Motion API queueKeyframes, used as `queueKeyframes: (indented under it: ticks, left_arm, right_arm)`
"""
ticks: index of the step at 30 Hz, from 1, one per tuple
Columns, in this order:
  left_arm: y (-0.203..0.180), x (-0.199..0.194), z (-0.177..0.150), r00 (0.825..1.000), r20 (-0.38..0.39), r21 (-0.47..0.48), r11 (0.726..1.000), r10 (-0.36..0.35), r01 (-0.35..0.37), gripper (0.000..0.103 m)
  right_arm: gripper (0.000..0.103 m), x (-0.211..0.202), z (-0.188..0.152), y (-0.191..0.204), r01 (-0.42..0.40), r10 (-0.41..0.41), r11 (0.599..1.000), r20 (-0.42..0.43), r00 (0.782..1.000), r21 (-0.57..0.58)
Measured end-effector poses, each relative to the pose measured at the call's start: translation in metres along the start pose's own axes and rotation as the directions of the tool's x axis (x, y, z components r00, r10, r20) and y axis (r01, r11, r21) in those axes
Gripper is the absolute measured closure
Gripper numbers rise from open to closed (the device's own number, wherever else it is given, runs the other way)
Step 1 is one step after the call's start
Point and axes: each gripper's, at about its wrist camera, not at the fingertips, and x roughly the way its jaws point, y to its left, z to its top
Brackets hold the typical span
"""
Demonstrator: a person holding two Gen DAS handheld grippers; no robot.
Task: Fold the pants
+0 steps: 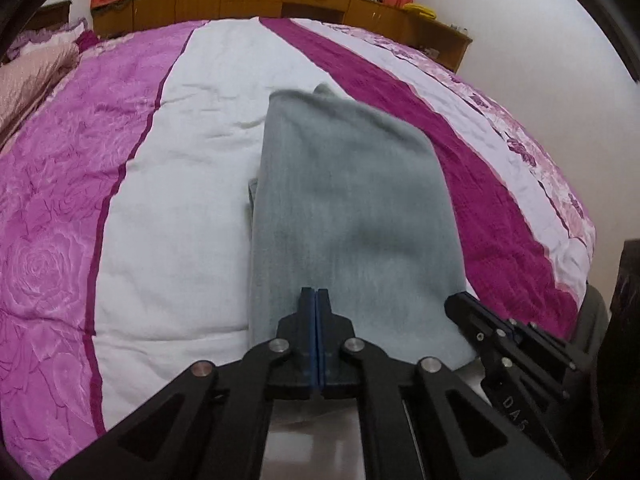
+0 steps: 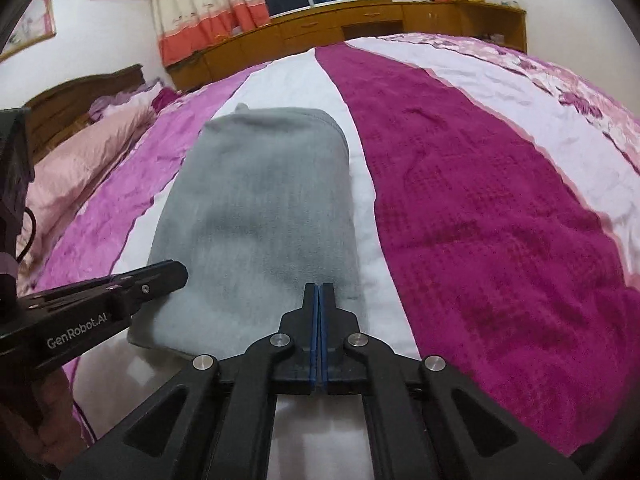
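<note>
The grey denim pants (image 1: 348,216) lie folded into a long stack on the white stripe of the purple-and-white quilted bed (image 1: 80,220). The left hand-held gripper (image 1: 315,296) hovers at the stack's near edge, jaws together and empty. The right hand-held gripper (image 2: 319,290) matches it, shut on nothing. For the next fold, open both wide, pinch every layer at the near corners, and lift evenly.

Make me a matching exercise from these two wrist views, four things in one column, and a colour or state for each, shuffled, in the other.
Things:
1. folded denim pants
2. left gripper
3. wooden cabinet under the window
4. pillow at the headboard

Descriptions:
A. pale pink
B. grey-blue, lying on the bed's white stripe
C. orange-brown
D. black, jaws shut

Pairs: 1-B, 2-D, 3-C, 4-A
</note>
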Motion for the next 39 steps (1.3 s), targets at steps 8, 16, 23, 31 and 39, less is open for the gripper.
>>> queueKeyframes:
  ticks: [8,16,23,31,39]
  left_arm:
    - [-0.011,-0.037,0.028,0.998,0.068,0.026,1.000,-0.012,0.010,0.103]
    - [-0.008,0.002,0.052,1.000,0.021,0.014,1.000,0.002,-0.002,0.103]
    - [-0.001,0.020,0.038,1.000,0.022,0.001,1.000,0.005,-0.005,0.102]
    - [0.002,0.020,0.073,0.999,0.039,-0.010,1.000,0.002,-0.002,0.102]
    - [0.019,0.042,0.076,0.997,-0.046,-0.067,0.996,-0.063,0.060,0.101]
  right_arm:
    - [0.103,-0.043,0.035,0.013,-0.009,0.009,1.000,0.016,1.000,-0.006]
    - [0.103,0.013,0.075,-0.005,-0.085,0.096,0.992,-0.119,0.988,0.091]
    - [0.103,0.043,0.060,-0.023,-0.139,0.172,0.974,-0.186,0.967,0.177]
    - [0.103,0.039,0.109,-0.030,-0.190,0.214,0.964,-0.113,0.970,0.188]
    - [0.103,0.078,0.113,-0.037,-0.195,0.227,0.967,-0.202,0.953,0.166]
